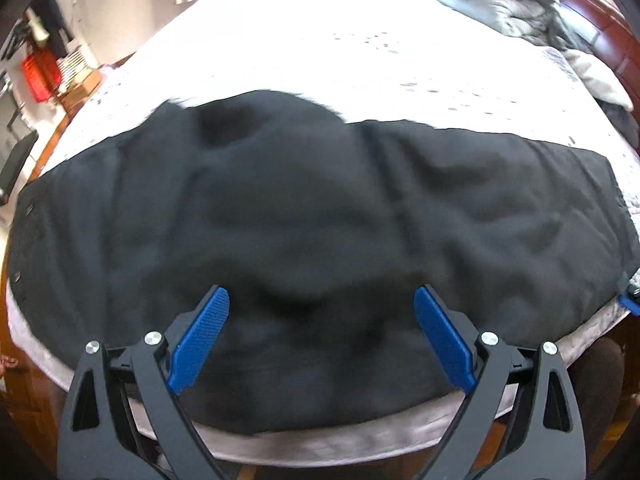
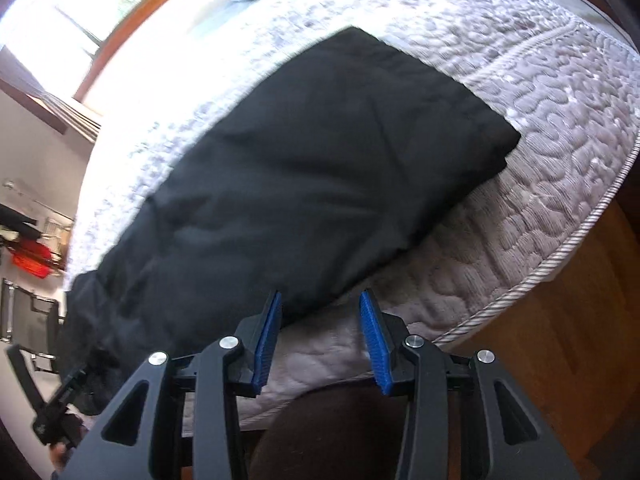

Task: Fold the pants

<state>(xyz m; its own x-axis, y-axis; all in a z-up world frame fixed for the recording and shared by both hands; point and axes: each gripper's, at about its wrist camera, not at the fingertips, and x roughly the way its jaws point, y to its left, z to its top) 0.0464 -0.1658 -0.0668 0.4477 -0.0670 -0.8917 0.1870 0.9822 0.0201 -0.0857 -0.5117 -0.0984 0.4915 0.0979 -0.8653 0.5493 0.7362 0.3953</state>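
Observation:
Black pants (image 1: 304, 208) lie spread flat across the near part of a quilted mattress (image 1: 360, 64), folded lengthwise into a long band. My left gripper (image 1: 322, 300) is open wide, just above the pants' near edge, holding nothing. In the right wrist view the pants (image 2: 312, 176) run from the left edge to a squared end at upper right. My right gripper (image 2: 320, 308) is open, at the pants' near edge over the mattress side (image 2: 500, 240), with nothing between its pads. The left gripper shows at lower left in that view (image 2: 56, 404). A blue tip of the right gripper shows at the far right of the left view (image 1: 630, 302).
Crumpled grey bedding (image 1: 532, 4) lies at the far right corner by a dark wooden headboard (image 1: 608, 24). The wooden bed frame (image 2: 560, 320) runs below the mattress. A window (image 2: 92, 12) and room furniture with a red item (image 1: 38, 76) stand at left.

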